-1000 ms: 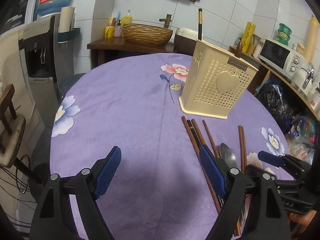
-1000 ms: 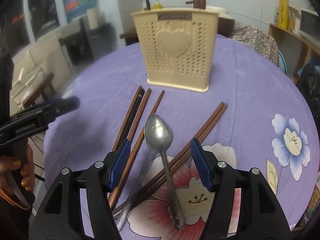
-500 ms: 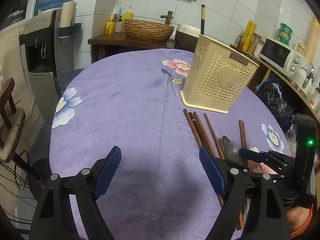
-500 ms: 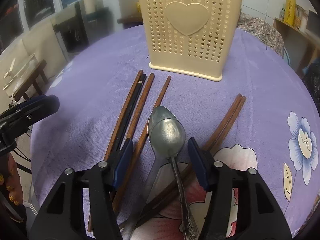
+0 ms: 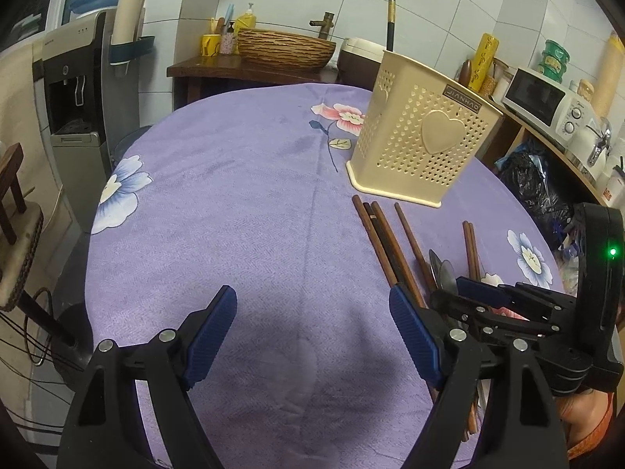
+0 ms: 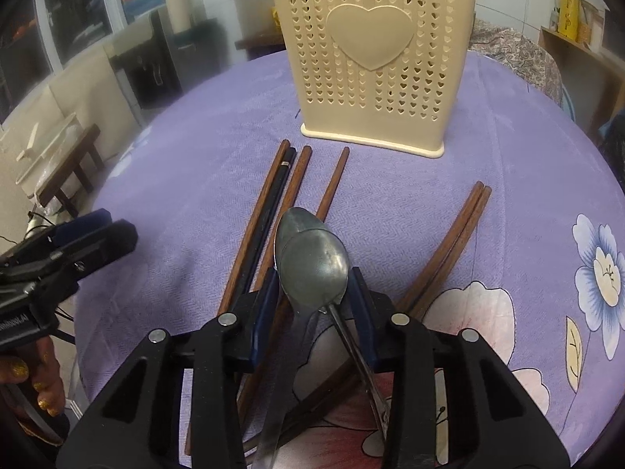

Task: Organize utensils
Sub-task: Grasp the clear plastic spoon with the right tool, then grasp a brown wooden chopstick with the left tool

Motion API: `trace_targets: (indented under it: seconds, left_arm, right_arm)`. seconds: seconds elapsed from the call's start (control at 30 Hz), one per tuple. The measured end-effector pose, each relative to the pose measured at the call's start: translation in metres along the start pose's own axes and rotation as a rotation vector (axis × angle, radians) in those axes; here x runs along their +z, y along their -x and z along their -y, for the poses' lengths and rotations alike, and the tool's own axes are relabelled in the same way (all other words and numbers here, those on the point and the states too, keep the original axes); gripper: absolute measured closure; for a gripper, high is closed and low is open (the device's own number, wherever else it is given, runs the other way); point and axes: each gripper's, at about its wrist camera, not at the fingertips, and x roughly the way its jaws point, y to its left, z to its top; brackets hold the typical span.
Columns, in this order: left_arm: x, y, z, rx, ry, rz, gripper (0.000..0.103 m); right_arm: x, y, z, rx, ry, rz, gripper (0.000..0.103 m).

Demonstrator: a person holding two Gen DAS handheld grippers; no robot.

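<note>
With our right hand-held gripper (image 6: 312, 293) closing around the top dull metal spoon (image 6: 314, 264), we'd pinch only it, not the spoon beneath; our left hand-held gripper (image 5: 312, 324) stays wide open, empty.

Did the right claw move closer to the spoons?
Yes. The right claw came down and forward toward the cream holder; it is closing around the top spoon.

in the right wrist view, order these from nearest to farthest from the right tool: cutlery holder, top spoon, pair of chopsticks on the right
1. top spoon, between the closing right tool fingers
2. pair of chopsticks, just right of it
3. cutlery holder, upright, far beyond
</note>
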Motion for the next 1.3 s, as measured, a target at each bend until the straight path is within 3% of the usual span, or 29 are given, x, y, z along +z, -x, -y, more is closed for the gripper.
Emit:
trace_targets:
  seconds: [0.47,0.73,1.0,1.3]
  left_arm:
    - [0.0,-0.002,0.009,-0.01,-0.013,-0.01,0.024]
    - [-0.001,-0.003,0.01,-0.012,-0.012,-0.015,0.024]
    - [0.0,-0.011,0.018,-0.021,-0.044,-0.036,0.023]
    - [0.007,-0.046,0.052,-0.031,-0.13,-0.144,0.047]
  right_arm:
    - [-0.001,0.0,0.002,-0.013,0.015,-0.001,0.066]
    - [-0.004,0.018,0.015,-0.013,-0.023,0.048,0.066]
    - [-0.018,0.057,0.066,-0.091,-0.182,0.115,0.066]
    - [-0.039,0.071,0.091,-0.147,-0.254,0.128,0.066]
